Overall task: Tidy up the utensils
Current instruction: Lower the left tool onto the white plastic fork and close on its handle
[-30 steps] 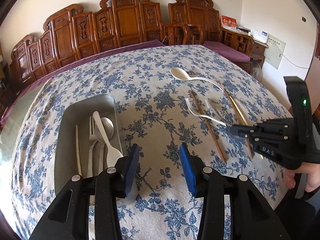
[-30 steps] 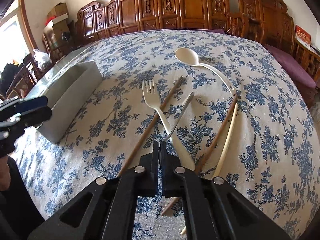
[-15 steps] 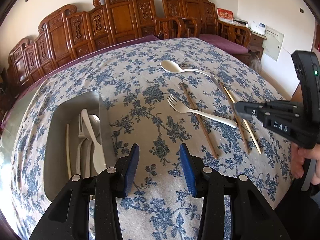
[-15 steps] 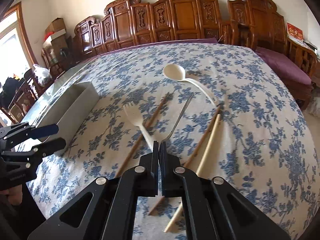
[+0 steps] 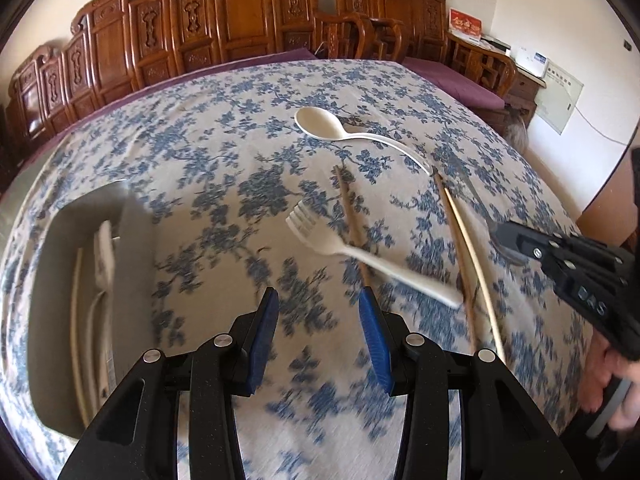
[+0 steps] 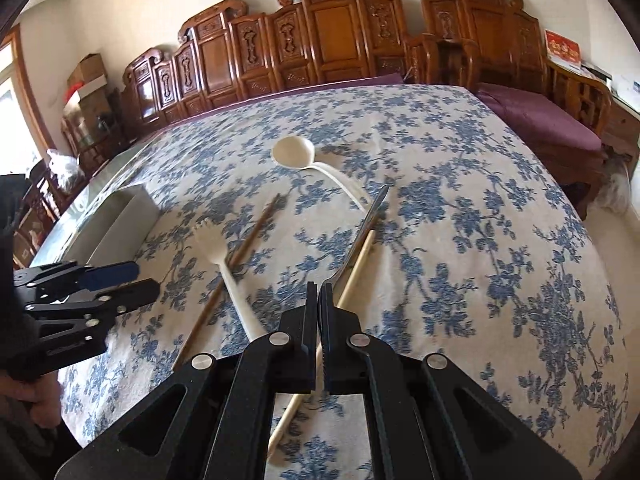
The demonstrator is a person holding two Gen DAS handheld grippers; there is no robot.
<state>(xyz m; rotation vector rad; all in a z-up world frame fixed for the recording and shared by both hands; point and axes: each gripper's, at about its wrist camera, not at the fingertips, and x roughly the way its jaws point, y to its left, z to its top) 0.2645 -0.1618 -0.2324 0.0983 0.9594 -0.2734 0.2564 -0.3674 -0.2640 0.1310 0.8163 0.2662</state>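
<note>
My right gripper [image 6: 318, 292] is shut on a thin metal utensil [image 6: 366, 224]. Its handle points away over a cream chopstick [image 6: 352, 272], and its head is hidden at the jaws. My left gripper [image 5: 318, 312] is open and empty, hovering over the cloth just short of a white fork [image 5: 320, 236]. A white spoon [image 5: 320, 124] lies farther back. One brown chopstick [image 5: 350, 212] crosses the fork, and another brown one [image 5: 456, 236] lies beside the cream one. A grey tray [image 5: 136, 240] at the left holds several utensils. The left wrist view shows the right gripper [image 5: 500, 236] at the right edge.
The flowered tablecloth [image 6: 480, 208] covers a wide table. Carved wooden chairs [image 5: 240, 20] line its far side, and a purple-cushioned bench [image 6: 540, 120] stands off the right edge. A hand [image 5: 604, 376] holds the right gripper's handle. The left gripper [image 6: 136, 279] shows at the right wrist view's left edge.
My left gripper has moved right, away from the tray and toward the white fork. My right gripper has carried the metal utensil rightward, from beside the fork to over the cream chopstick.
</note>
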